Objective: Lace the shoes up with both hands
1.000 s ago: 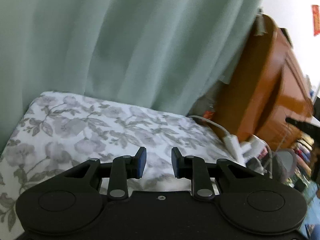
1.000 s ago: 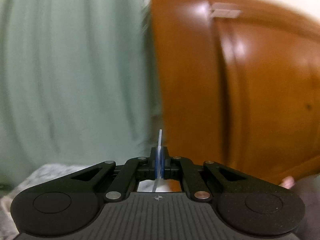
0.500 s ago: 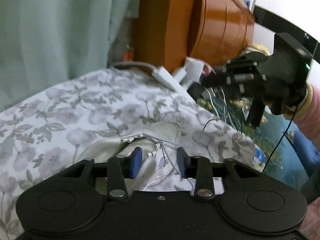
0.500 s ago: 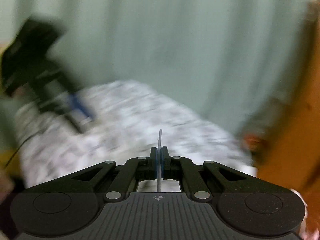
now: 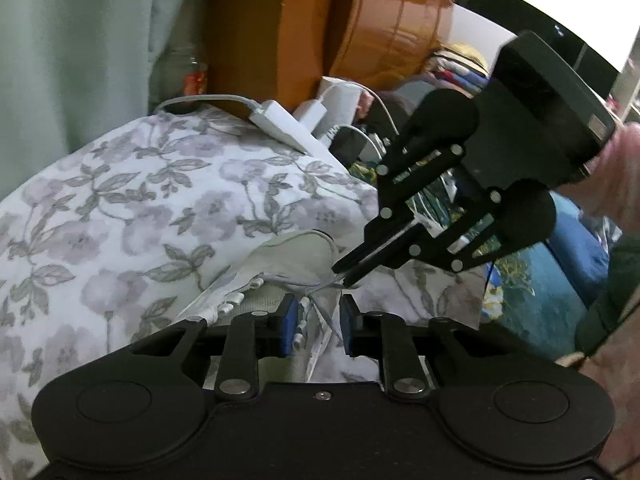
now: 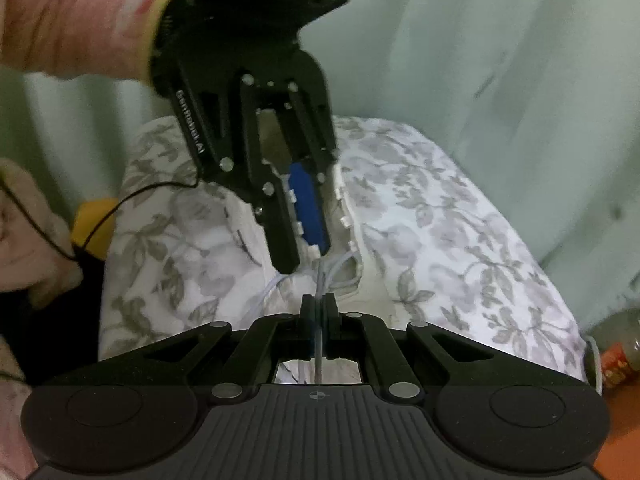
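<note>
Mostly I see my own two black two-finger grippers meeting over one pale grey-white canvas shoe that lies on a bed cover of white cloth printed with grey flowers. Much of the shoe is hidden: in the left wrist view the left gripper's body covers its lower half, and in the right wrist view the left gripper blocks most of the eyelet rows, so I cannot count the eyelets. My left gripper hangs just above the shoe's tongue with its blue-padded fingers apart, gripping nothing; a strand of thin white shoelace runs loosely through the gap. My right gripper has its fingers pressed together on that lace, which rises as a thin line from between them toward the shoe opening. From the left wrist view its tips sit right at the lace beside the shoe's collar. I can make out at least two lace strands near the opening, but they are thin and blurred, so the true number is unclear. One pink sleeve is cut off at the frame edge. Behind the bed stand a pale green curtain and an orange-brown wooden cabinet, with white chargers and cables partly hidden between them
</note>
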A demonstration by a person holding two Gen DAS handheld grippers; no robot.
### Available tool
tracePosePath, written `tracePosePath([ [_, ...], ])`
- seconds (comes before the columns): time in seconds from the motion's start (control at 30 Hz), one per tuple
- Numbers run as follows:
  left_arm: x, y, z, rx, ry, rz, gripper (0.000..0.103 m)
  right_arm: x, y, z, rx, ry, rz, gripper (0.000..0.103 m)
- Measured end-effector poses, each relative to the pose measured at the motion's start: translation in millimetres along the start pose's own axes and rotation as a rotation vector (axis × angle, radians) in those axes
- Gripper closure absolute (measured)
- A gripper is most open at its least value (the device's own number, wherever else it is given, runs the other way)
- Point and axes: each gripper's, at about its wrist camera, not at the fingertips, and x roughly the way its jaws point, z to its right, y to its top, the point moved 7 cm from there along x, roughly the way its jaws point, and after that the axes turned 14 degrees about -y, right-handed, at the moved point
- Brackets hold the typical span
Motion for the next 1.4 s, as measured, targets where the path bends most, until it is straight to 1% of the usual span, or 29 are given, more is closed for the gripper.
tracePosePath([
  [0.1,3.2,1.0,-2.8,0.020,-0.029,-0.016,0.085,2.4,-3.1,1.2,-0.006,0.035,0.021,0.101],
  [0.37,1.5,1.4,-5.8,0.018,-0.055,-0.004,0.085,7.9,-10.8,3.3,-0.010,0.109,0.089,0.101],
  [0.5,0.6,1.6,-7.2,0.017,-0.068,0.002,0.085,10.9,-12.3,5.8,-0.006,0.114,0.097,0.101],
  [0.63,-0.3,1.8,-8.6,0.016,-0.080,0.008,0.085,9.6,-10.6,5.1,-0.012,0.137,0.115,0.101],
  [0.9,-1.1,1.9,-9.1,0.024,-0.087,0.009,0.085,10.3,-8.7,4.7,-0.031,0.150,0.112,0.101],
  [1.17,-2.0,1.5,-9.1,0.027,-0.105,0.016,0.084,13.6,-6.5,8.3,-0.047,0.137,0.122,0.101],
  [1.4,-4.7,-0.6,-9.6,0.005,-0.114,0.052,0.084,16.7,-2.4,7.9,0.005,0.118,0.151,0.101],
])
